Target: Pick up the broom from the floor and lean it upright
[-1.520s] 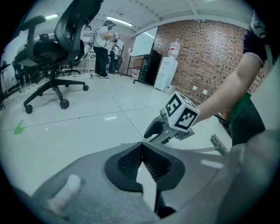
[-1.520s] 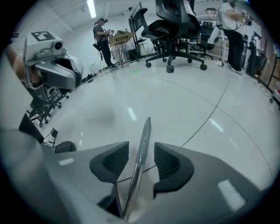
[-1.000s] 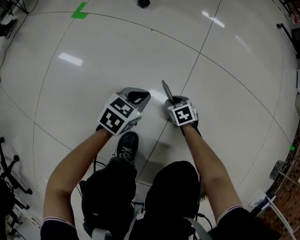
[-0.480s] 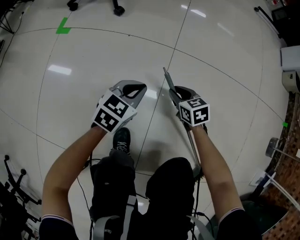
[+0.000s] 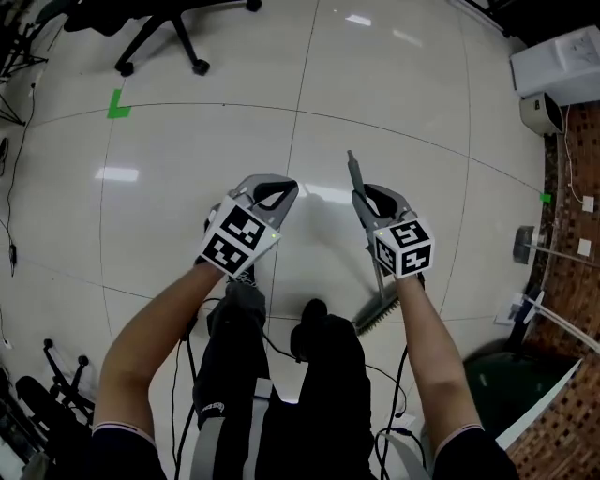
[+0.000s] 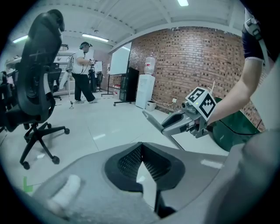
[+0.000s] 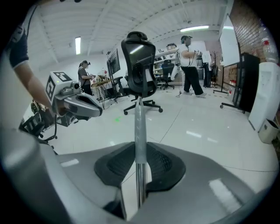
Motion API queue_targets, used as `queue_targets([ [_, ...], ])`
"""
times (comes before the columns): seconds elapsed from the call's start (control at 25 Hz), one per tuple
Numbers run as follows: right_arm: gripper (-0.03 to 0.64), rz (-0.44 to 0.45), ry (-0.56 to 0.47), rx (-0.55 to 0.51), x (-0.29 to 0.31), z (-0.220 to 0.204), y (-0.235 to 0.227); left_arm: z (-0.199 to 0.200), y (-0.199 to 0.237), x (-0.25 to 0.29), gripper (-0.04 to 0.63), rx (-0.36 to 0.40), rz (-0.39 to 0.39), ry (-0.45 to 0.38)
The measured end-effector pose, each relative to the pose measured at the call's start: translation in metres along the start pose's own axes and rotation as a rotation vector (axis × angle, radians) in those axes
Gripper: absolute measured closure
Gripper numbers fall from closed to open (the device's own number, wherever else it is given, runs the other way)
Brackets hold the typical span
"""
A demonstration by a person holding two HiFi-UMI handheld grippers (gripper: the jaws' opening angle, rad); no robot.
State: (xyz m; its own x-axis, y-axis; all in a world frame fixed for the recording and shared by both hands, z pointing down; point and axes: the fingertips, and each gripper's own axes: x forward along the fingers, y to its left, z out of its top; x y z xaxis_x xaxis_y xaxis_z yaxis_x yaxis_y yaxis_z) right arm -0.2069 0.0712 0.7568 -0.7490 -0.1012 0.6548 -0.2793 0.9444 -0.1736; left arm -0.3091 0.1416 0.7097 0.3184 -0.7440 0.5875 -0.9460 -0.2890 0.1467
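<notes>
The broom has a slim grey handle [image 7: 139,127] that runs straight up between my right gripper's [image 7: 140,151] pads, which are shut on it. From the head view the handle tip [image 5: 352,165] pokes out past the right gripper [image 5: 373,200], and the bristle head [image 5: 380,313] hangs low beside the person's right leg. My left gripper [image 5: 281,190] is held level with it, a hand's width to the left, and does not touch the broom. Its jaws [image 6: 141,146] meet at the tips with nothing between them. The left gripper view shows the right gripper [image 6: 177,124] holding the handle [image 6: 152,120].
A black office chair [image 5: 150,28] stands on the white tiled floor ahead and to the left, near a green tape mark [image 5: 117,105]. A brick wall [image 6: 197,61], a water dispenser [image 6: 144,89] and a dark green bin [image 5: 506,384] are on the right. People [image 7: 190,65] stand further off.
Both grippers have risen well above the floor as the person straightened up. The broom has come up with the right gripper, and its bristle head now shows by the right leg.
</notes>
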Motion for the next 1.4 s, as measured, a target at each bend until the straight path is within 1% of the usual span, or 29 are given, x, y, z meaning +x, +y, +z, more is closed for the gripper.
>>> queue_targets([
  [0.12, 0.529, -0.07, -0.059, 0.019, -0.07, 0.014, -0.007, 0.042, -0.033, -0.011, 0.595, 0.005, -0.035, -0.016],
  [0.2, 0.529, -0.112, -0.08, 0.024, -0.114, 0.018, -0.012, 0.069, -0.058, -0.016, 0.595, 0.005, -0.056, -0.023],
  [0.4, 0.529, -0.205, -0.092, 0.061, -0.216, 0.017, -0.024, 0.118, -0.129, -0.02, 0.595, 0.054, -0.133, 0.011],
  [0.6, 0.529, -0.352, -0.141, 0.189, -0.312, -0.003, -0.049, 0.152, -0.197, -0.025, 0.595, 0.143, -0.198, 0.064],
  [0.68, 0.529, -0.396, -0.149, 0.226, -0.346, -0.014, -0.054, 0.166, -0.222, -0.028, 0.595, 0.178, -0.222, 0.077],
  [0.84, 0.529, -0.486, -0.187, 0.307, -0.406, -0.026, -0.066, 0.209, -0.266, -0.031, 0.595, 0.251, -0.263, 0.064],
  [1.0, 0.531, -0.554, -0.221, 0.391, -0.458, -0.034, -0.071, 0.248, -0.309, -0.026, 0.595, 0.276, -0.317, 0.041],
  [1.16, 0.531, -0.633, -0.28, 0.457, -0.494, -0.017, -0.085, 0.279, -0.332, -0.008, 0.595, 0.283, -0.399, 0.017],
  [1.32, 0.531, -0.695, -0.346, 0.477, -0.513, 0.025, -0.114, 0.319, -0.327, 0.021, 0.595, 0.311, -0.452, -0.009],
  [1.4, 0.531, -0.733, -0.37, 0.483, -0.522, 0.048, -0.133, 0.346, -0.32, 0.041, 0.595, 0.335, -0.475, -0.02],
])
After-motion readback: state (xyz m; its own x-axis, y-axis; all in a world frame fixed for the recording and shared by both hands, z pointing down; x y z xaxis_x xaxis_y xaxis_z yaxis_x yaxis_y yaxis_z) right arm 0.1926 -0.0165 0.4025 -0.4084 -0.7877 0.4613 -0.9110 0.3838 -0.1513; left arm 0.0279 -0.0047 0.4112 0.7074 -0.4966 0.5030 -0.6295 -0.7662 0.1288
